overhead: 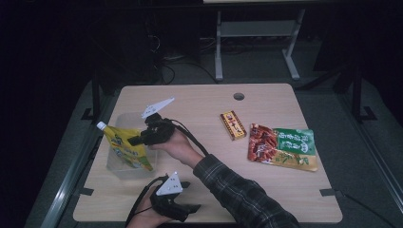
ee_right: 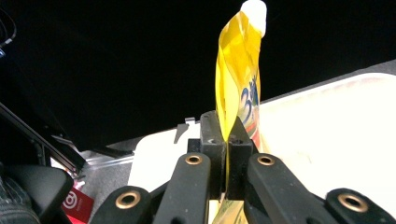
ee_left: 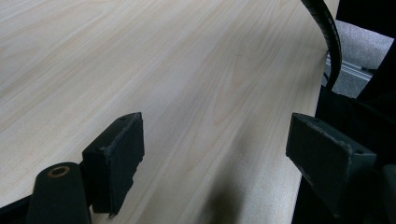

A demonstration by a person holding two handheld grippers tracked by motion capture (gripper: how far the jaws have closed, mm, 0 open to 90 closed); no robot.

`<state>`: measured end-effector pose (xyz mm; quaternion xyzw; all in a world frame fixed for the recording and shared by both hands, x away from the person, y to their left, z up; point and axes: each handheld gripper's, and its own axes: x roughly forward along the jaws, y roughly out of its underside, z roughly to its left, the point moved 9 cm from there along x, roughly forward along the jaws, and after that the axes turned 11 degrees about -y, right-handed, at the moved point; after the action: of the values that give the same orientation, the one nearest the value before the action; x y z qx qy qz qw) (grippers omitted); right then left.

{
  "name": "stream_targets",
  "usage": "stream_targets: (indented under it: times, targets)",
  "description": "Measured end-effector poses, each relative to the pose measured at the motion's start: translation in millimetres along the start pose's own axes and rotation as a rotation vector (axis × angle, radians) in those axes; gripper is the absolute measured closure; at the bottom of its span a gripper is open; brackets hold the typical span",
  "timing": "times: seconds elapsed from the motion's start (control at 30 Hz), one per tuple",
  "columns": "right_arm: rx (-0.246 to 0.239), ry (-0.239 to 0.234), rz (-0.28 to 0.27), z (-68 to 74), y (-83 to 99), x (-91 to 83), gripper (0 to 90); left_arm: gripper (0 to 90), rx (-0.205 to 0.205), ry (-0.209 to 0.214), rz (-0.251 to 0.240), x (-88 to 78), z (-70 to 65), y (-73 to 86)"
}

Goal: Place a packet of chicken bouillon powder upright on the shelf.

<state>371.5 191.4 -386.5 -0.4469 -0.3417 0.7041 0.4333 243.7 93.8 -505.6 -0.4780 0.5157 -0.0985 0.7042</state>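
A: I have the right gripper [overhead: 134,140] clamped on the edge of the yellow spout pouch [overhead: 124,146]; its jaws are pressed together on the film. The pouch hangs tilted over the clear bin [overhead: 113,164] near the table's left edge, white cap [ee_right: 254,10] uppermost.

B: The left gripper [overhead: 190,195]?

A: Jaws apart, nothing between them, resting at the near edge of the table [overhead: 266,194].

B: How do I place the pouch well?

A: I judge: lower it until its bottom meets the bin floor, then release (thin film can slip, so keep the grip square). Steady the bin only if it shifts.
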Motion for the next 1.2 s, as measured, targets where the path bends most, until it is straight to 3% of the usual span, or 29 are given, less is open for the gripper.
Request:
stream_targets:
  times: [0.27, 0.53, 0.57, 0.8, 1.0, 1.2]
  targets:
    - [-0.028, 0.036, 0.091, 1.0, 17.9, -8.9, 86.2, 18.8, 0.006, -0.003, 0.005, 0.6, 0.4, 0.6]
    - [0.012, -0.034, 0.09, 10.6, 19.5, -0.5, 87.1, 18.8, 0.003, -0.003, 0.002, 0.6, -0.1, 0.3]
    - [-0.006, -0.031, 0.089, 10.7, 18.7, 1.4, 87.1, 18.8, 0.003, -0.003, 0.002, 0.5, 0.0, 0.3]
    - [0.008, -0.052, 0.094, 13.7, 16.0, 11.2, 86.4, 18.8, -0.001, -0.004, -0.002, -0.2, 0.8, -0.2]
    - [-0.015, -0.022, 0.116, 16.0, 16.9, 3.3, 69.9, 18.8, -0.001, -0.006, -0.001, -0.7, 2.3, 0.1]
    - [-0.025, 0.028, 0.081, 20.6, 16.5, -27.0, 51.2, 18.8, -0.012, -0.013, -0.005, -0.5, 5.3, 0.0]
